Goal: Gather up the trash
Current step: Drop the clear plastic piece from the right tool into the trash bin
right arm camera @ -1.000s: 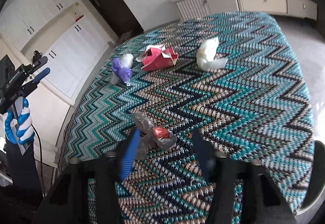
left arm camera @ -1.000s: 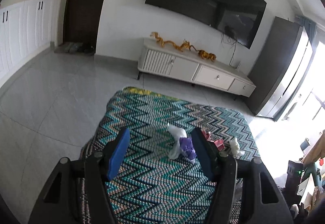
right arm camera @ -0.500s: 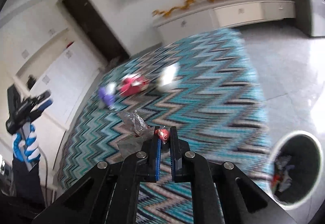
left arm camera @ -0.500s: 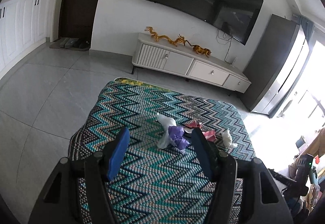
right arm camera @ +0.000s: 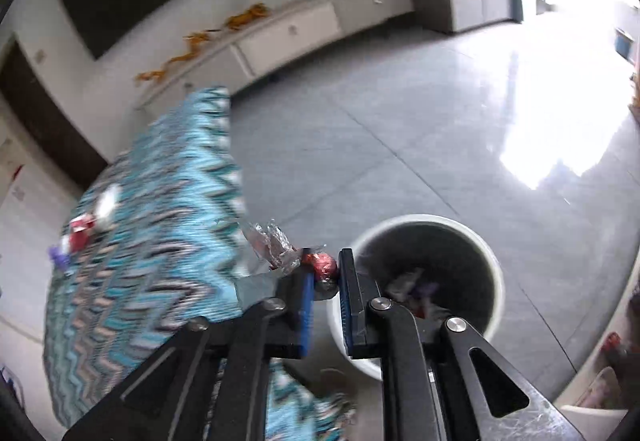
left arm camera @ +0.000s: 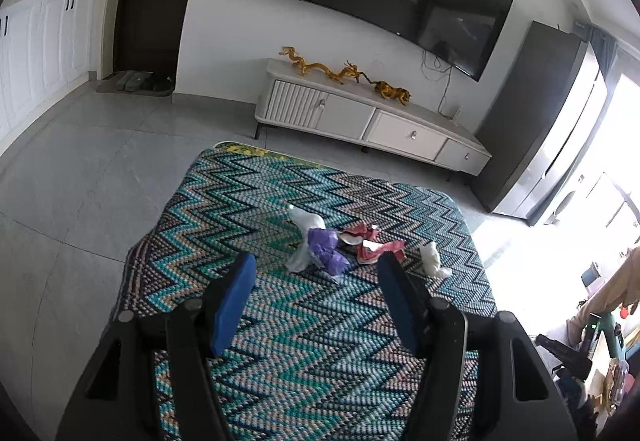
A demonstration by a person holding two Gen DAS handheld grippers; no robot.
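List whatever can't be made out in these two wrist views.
- Right wrist view: scraps on the rug are motion-blurred smears.
- Right wrist view: bin contents, dark, partly behind the right gripper.
- Right wrist view: its jaws have just been opening; whether the pads press the wrapper between them is unclear.
- Left wrist view: person cut off by the right edge.

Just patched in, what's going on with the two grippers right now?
The right gripper has a crinkly clear wrapper with a red centre between its jaws, which have just been opening, beside the rim of the white bin that already holds scraps. The left gripper hangs open and empty above the zigzag-patterned cloth, aimed at the rest of the litter: a purple wrapper, a red packet and white crumpled pieces.
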